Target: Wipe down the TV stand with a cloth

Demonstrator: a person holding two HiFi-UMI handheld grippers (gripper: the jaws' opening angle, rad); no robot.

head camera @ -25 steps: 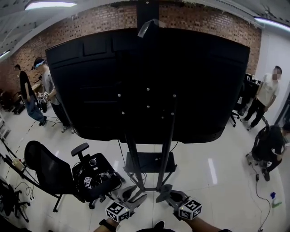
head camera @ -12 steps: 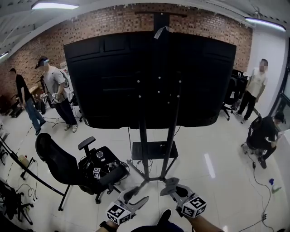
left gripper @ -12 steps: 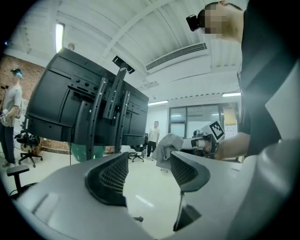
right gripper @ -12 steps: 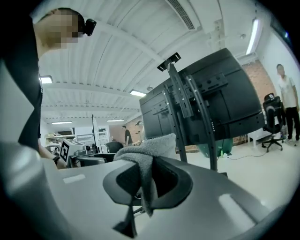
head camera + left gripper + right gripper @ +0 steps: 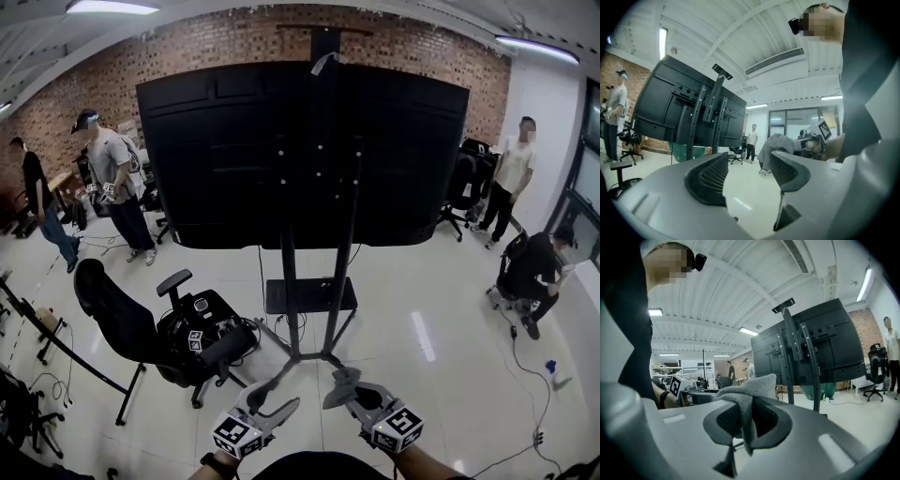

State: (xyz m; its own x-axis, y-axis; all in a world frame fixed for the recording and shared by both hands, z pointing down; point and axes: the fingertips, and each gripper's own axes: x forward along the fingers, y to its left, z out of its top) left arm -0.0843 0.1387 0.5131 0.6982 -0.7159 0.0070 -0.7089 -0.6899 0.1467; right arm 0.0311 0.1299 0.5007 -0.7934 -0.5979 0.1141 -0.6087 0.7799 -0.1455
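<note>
glossy white floor (image 5: 422, 309), red brick wall (image 5: 187, 47) behind, black metal tv stand (image 5: 289, 281) carrying large black screen (image 5: 216, 159), well apart from both grippers, left gripper (image 5: 281, 398) held open, empty, right gripper (image 5: 342, 394) just tightened, clamped on grey cloth (image 5: 750, 387).

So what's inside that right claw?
A grey cloth, pinched between the right gripper's jaws, which have just tightened. Its top bunches above them and a strip hangs below; the part squeezed inside is covered.
</note>
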